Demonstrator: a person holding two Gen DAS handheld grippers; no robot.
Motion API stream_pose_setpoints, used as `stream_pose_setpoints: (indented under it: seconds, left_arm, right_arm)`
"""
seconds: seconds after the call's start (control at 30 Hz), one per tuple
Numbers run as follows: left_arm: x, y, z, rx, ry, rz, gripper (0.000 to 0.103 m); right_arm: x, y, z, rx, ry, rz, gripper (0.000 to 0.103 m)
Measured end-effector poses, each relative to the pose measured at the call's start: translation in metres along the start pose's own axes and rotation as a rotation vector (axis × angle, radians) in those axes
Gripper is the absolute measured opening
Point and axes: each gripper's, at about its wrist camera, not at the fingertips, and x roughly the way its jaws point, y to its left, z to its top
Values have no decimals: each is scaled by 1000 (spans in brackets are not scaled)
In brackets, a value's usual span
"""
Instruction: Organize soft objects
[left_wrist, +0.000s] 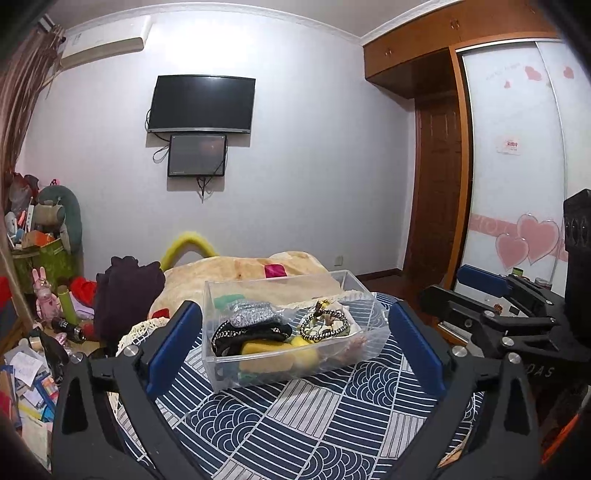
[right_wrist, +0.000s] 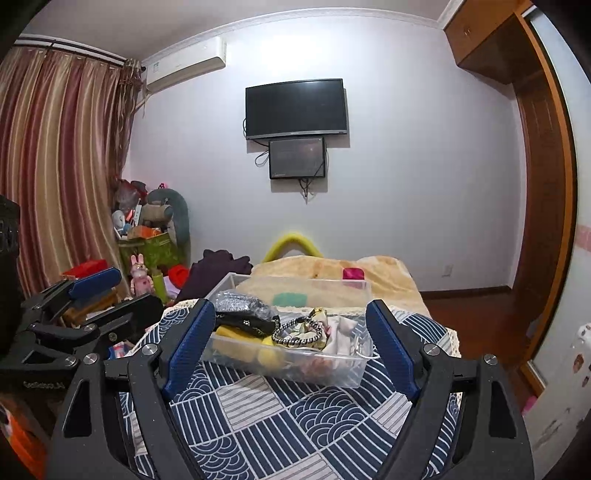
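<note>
A clear plastic bin (left_wrist: 364, 347) (right_wrist: 343, 373) stands on the blue-and-white patterned cloth (left_wrist: 295, 424) (right_wrist: 280, 417). It holds soft items: a silver sequin pouch (left_wrist: 251, 312) (right_wrist: 236, 301), black fabric (left_wrist: 255, 334), yellow sponges (left_wrist: 277, 354) (right_wrist: 240, 341) and a braided band (left_wrist: 325, 326) (right_wrist: 297, 334). My left gripper (left_wrist: 295, 343) is open and empty just in front of the bin. My right gripper (right_wrist: 291, 341) is open and empty, also facing the bin. Each gripper shows at the edge of the other's view.
A beige blanket (left_wrist: 236, 271) with a pink item (left_wrist: 275, 270) lies behind the bin. A dark purple garment (left_wrist: 125, 295) sits to the left. Clutter of toys and papers (left_wrist: 33, 369) fills the floor at left. A wardrobe (left_wrist: 517, 166) stands at right.
</note>
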Motion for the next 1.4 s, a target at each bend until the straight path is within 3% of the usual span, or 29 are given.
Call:
stream_pose_setpoints:
  seconds: [1.4]
  left_arm:
    - [5, 8, -4, -44, 20, -4, 102]
  right_arm:
    - [-3, -2, -8, 17, 25, 5, 82]
